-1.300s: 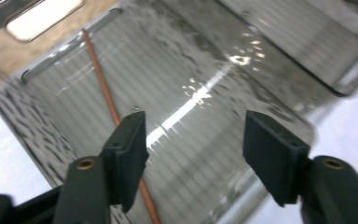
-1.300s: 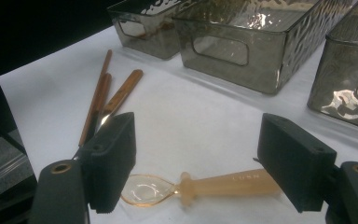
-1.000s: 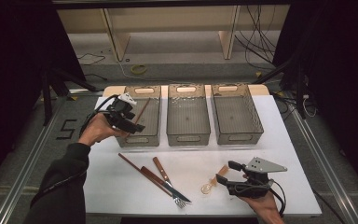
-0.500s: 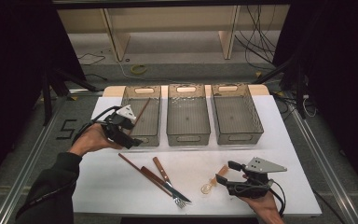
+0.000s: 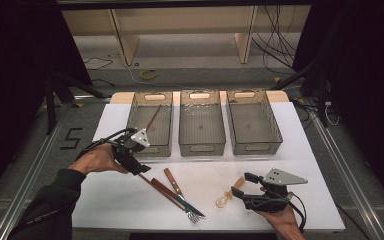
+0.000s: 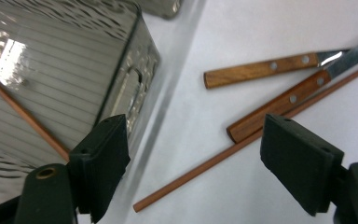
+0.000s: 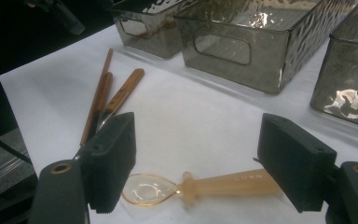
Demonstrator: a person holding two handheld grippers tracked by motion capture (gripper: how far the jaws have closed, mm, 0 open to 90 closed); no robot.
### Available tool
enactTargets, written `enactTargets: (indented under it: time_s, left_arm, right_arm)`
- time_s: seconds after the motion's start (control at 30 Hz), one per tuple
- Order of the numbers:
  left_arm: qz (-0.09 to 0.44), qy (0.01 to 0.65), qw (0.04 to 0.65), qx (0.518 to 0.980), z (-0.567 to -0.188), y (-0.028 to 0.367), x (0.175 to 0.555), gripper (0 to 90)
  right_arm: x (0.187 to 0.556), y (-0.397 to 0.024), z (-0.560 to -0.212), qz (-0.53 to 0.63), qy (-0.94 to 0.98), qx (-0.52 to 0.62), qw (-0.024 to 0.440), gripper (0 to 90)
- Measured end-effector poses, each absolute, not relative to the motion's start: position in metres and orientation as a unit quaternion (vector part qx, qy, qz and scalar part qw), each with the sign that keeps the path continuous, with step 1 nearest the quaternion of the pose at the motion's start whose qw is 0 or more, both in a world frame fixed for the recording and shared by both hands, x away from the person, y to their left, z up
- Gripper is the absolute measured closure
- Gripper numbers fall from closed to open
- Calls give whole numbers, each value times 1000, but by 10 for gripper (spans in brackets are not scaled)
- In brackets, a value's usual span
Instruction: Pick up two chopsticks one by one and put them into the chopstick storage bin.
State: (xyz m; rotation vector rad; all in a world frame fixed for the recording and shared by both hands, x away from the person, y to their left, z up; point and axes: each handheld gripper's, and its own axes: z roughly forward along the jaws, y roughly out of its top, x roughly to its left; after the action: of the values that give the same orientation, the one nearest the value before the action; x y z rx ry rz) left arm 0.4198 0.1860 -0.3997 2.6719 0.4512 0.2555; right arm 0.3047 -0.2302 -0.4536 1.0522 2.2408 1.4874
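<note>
Sorting looks barely started: one thin brown wooden chopstick (image 5: pixel 152 117) is already parked in the far-left clear ribbed plastic bin (image 5: pixel 166 102), while its twin chopstick (image 6: pixel 242 143), a wooden-handled knife (image 5: pixel 172 181), a wooden-handled fork (image 5: pixel 167 192) and a translucent amber plastic spoon (image 5: pixel 228 195) are left on the white tabletop (image 5: pixel 310 150). The left gripper (image 5: pixel 139 169) has just been opened wide, nothing held, with the loose chopstick lying right between its jaws. The right gripper (image 5: pixel 242 185) is parked open over the spoon, nothing gripped.
</note>
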Motion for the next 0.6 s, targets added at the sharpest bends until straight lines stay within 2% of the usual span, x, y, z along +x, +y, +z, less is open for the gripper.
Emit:
enactTargets:
  time_s: [0.3, 0.6]
  left_arm:
    - [81, 141, 190, 968, -414, 190, 420, 214]
    - [65, 112, 161, 978, -429, 186, 421, 281]
  right_arm:
    - [305, -230, -454, 511, 770, 362, 125, 288]
    - [305, -230, -454, 511, 770, 361, 126, 289]
